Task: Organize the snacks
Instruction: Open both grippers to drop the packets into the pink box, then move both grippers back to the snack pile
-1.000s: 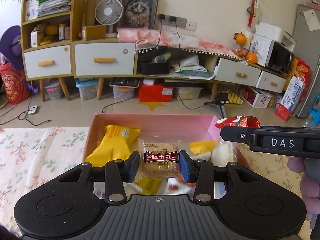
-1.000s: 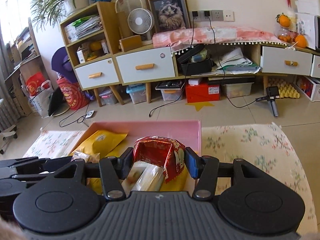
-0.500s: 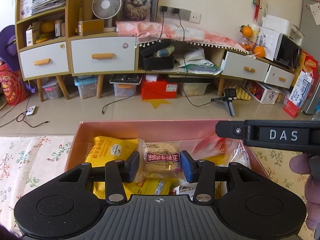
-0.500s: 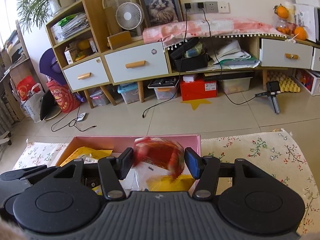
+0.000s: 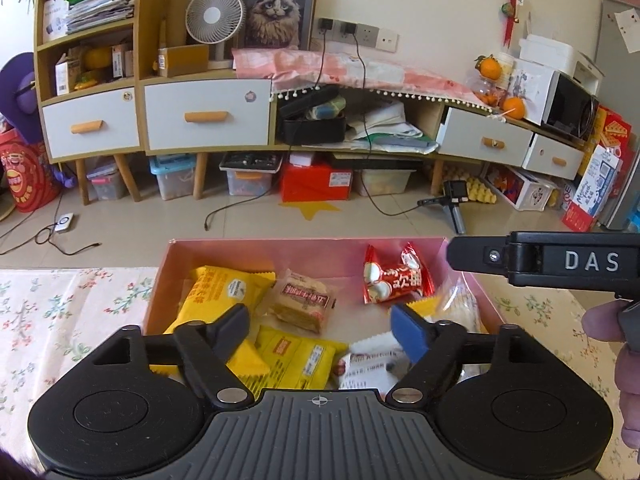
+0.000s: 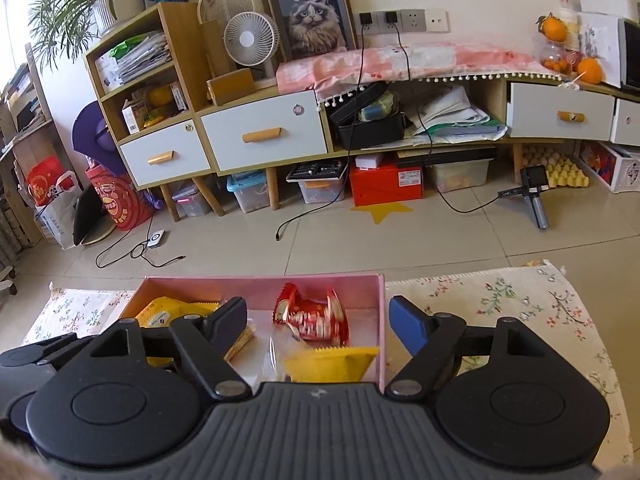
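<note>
You held both tools spread wide and empty, the left tool (image 5: 320,320) and right tool (image 6: 318,320) above the pink box (image 5: 304,246), where the red snack (image 5: 396,280) and biscuit pack (image 5: 304,306) lay, so snacks were collected together.

- The open pink cardboard box (image 5: 304,246) sits on the floral tablecloth (image 5: 60,304), at its far edge.
- In the box, the red foil candy packet (image 5: 394,280) lies near the far right corner.
- The tan wrapped biscuit (image 5: 304,306) lies mid-box, left of it.
- The yellow snack bag (image 5: 218,292) lies against the left wall.
</note>
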`<state>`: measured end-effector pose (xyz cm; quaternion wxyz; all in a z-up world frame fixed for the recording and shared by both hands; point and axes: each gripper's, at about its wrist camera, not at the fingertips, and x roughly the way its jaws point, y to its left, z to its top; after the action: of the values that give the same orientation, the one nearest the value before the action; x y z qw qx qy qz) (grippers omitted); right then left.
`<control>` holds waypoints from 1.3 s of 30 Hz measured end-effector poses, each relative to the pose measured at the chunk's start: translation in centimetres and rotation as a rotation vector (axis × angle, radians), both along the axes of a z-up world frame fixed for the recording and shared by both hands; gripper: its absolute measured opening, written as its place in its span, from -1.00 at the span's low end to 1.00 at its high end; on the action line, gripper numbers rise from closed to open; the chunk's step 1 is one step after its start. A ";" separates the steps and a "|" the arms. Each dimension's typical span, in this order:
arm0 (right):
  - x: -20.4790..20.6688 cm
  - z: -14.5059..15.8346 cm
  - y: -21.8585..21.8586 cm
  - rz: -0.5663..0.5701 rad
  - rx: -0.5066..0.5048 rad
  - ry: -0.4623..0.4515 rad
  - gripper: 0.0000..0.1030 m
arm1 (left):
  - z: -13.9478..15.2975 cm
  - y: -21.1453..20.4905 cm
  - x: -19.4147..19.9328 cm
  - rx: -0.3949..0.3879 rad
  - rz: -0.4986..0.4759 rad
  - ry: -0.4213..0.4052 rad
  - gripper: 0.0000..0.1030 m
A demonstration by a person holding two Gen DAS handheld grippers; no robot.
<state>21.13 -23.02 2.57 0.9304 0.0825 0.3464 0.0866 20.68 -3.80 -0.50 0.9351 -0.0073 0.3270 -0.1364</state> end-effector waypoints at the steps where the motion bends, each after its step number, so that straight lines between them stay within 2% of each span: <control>1: -0.3 0.1 -0.1 -0.002 -0.001 0.000 0.54 | 0.1 0.0 -0.4 0.001 -0.001 -0.002 0.59; 17: -5.4 1.1 -1.2 -0.007 -0.010 0.003 0.86 | 1.8 1.4 -6.6 0.002 0.007 0.054 0.91; 30: -10.2 0.7 -0.6 0.009 -0.085 0.028 0.93 | 1.5 3.0 -12.4 0.036 0.029 0.115 0.95; 39: -12.7 -0.4 -0.1 0.006 -0.070 0.050 0.97 | 0.3 3.9 -15.1 0.054 0.040 0.140 0.95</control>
<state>8.45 -23.15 2.21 0.9236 0.0511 0.3724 0.0750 5.57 0.06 -0.24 0.9123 0.0019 0.3949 -0.1082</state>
